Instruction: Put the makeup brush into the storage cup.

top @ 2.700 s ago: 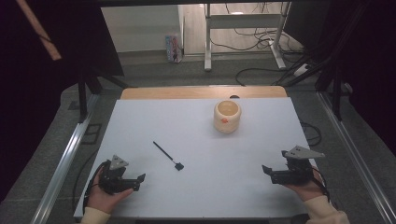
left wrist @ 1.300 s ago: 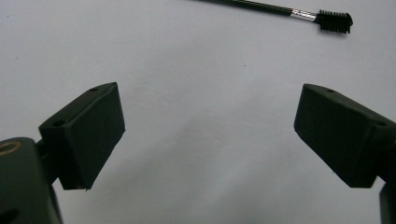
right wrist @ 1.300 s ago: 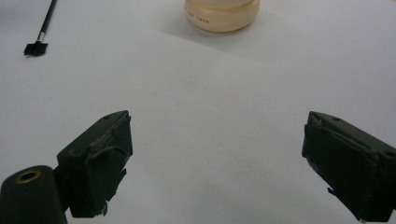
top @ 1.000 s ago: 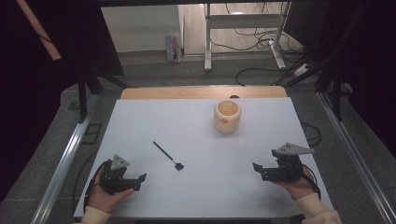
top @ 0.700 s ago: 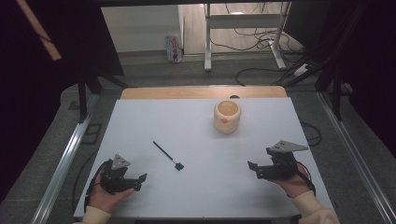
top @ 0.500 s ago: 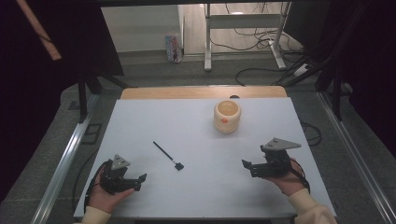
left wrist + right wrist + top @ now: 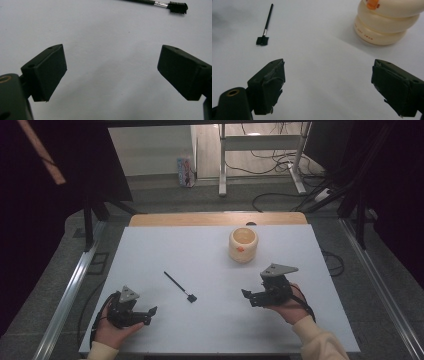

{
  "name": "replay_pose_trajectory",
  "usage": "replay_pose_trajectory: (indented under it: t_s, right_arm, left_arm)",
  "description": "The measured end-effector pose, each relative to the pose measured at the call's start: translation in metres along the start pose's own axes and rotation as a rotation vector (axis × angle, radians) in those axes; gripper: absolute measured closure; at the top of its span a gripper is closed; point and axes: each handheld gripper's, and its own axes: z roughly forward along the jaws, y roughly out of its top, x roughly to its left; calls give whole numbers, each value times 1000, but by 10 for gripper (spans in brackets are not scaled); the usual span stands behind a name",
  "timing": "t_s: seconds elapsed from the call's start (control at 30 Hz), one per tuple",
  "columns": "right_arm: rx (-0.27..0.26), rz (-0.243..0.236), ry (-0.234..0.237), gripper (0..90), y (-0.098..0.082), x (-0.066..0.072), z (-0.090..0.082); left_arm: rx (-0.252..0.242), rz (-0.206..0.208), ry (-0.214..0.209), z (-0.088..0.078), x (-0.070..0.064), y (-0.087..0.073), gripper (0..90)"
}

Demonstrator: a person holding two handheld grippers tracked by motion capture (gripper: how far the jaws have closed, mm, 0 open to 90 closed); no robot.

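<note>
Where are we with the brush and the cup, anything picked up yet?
Nothing looks done yet: the brush lies flat on the white table, apart from the cream cup, which stands upright. Nothing is in hand: the left gripper and the right gripper are both open with nothing between their jaws. Any pickup or placing is left to do.

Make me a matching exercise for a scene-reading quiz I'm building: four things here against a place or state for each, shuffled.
Things:
1. brush
2. cream cup
3. left gripper
4. right gripper

Places or states:
A. upright, toward the table's far edge
B. open, near the table's front left corner
C. lying flat, mid-table
D. open, just in front of the cup

Pairs: 1-C, 2-A, 3-B, 4-D
</note>
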Motion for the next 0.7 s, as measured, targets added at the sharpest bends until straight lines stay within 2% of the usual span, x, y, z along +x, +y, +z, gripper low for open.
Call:
replay_pose_trajectory:
  t_s: [0.13,0.7]
  right_arm:
    - [16,0,18,127,5,5,8]
    - [57,0,18,150,15,14,23]
  left_arm:
    - [1,4,4,0,0,0,94]
    - [10,10,8,0,1,0,95]
